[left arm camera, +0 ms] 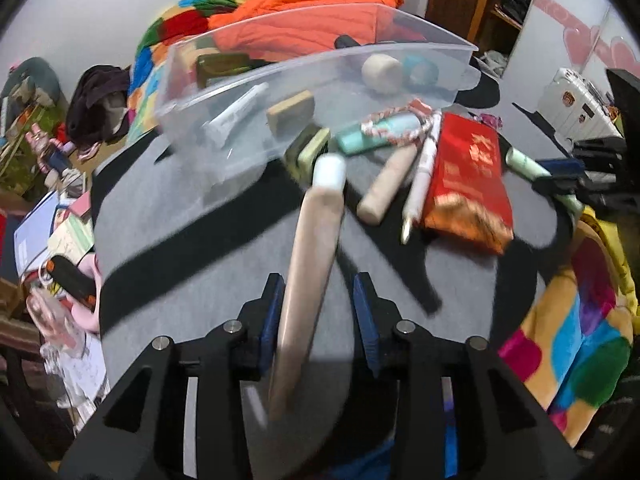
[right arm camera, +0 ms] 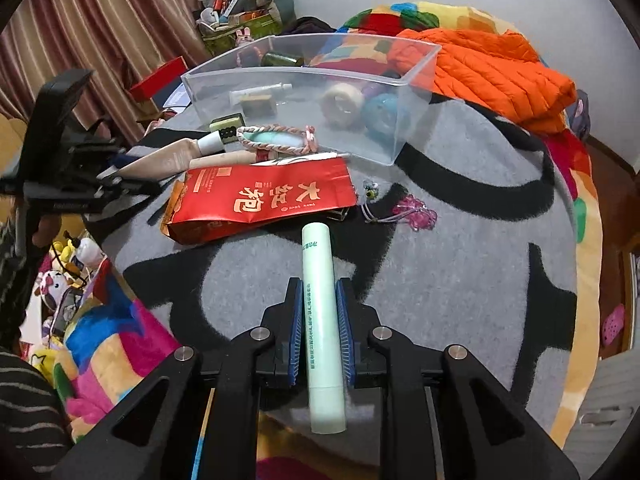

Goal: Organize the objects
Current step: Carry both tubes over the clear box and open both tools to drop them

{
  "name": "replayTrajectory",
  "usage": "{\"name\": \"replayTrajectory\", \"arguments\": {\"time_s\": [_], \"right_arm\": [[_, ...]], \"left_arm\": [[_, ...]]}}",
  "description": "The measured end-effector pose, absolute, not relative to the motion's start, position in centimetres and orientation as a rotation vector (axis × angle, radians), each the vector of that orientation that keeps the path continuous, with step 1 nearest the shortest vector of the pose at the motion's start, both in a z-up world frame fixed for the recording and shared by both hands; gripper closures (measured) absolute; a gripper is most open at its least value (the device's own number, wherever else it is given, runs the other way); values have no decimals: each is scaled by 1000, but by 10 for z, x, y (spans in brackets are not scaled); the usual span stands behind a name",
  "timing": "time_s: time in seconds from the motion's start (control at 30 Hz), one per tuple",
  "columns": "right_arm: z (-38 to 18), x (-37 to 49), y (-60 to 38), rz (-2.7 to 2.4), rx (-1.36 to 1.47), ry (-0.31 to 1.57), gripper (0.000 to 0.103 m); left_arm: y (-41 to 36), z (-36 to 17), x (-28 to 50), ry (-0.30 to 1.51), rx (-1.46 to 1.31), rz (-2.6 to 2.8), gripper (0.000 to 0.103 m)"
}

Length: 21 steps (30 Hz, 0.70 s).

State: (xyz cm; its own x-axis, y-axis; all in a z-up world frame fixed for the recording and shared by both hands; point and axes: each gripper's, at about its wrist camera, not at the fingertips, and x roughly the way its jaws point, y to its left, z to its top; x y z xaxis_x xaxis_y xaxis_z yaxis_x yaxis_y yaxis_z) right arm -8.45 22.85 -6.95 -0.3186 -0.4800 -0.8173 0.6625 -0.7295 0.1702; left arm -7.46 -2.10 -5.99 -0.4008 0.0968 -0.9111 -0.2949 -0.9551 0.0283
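A beige tube with a white cap [left arm camera: 316, 240] stands between the fingers of my left gripper [left arm camera: 319, 280]. It leans on the left pad [left arm camera: 272, 312] and a gap shows at the right pad, so the gripper is open. My right gripper [right arm camera: 319, 285] is shut on a pale green tube [right arm camera: 320, 300], which sticks out in front of and behind the pads. Ahead lies a clear plastic bin [right arm camera: 400, 120] holding a white tube, tape rolls and small blocks. A red packet [right arm camera: 260, 200], another beige tube [left arm camera: 388, 184], a pen [left arm camera: 420, 176] and a mint tube wrapped in braided cord [left arm camera: 372, 134] lie on the grey-and-black blanket.
An orange jacket [right arm camera: 492, 68] and a colourful quilt [left arm camera: 568, 340] border the blanket. A pink hair clip [right arm camera: 416, 212] and a small charm [right arm camera: 370, 190] lie right of the packet. Clutter, books and plush toys fill the left side [left arm camera: 60, 220]. A white suitcase [left arm camera: 572, 100] stands far right.
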Motion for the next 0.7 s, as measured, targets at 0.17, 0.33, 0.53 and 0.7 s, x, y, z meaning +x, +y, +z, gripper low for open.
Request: {"name": "replayTrajectory", "arguments": {"time_s": [0.17, 0.33, 0.53, 0.7], "right_arm": [[-71, -83, 229, -2109, 1176, 243, 87], [-71, -85, 234, -2124, 1169, 184, 89], [-61, -81, 237, -2145, 1118, 146, 89], [-41, -84, 238, -2169, 1046, 90, 89]], "left_arm": [[-13, -66, -105, 286, -1600, 2370, 67], [-8, -67, -114, 266, -1578, 2379, 84], [-2, -65, -88, 331, -1518, 2472, 84], [-7, -51, -65, 292, -1454, 2564, 84]]}}
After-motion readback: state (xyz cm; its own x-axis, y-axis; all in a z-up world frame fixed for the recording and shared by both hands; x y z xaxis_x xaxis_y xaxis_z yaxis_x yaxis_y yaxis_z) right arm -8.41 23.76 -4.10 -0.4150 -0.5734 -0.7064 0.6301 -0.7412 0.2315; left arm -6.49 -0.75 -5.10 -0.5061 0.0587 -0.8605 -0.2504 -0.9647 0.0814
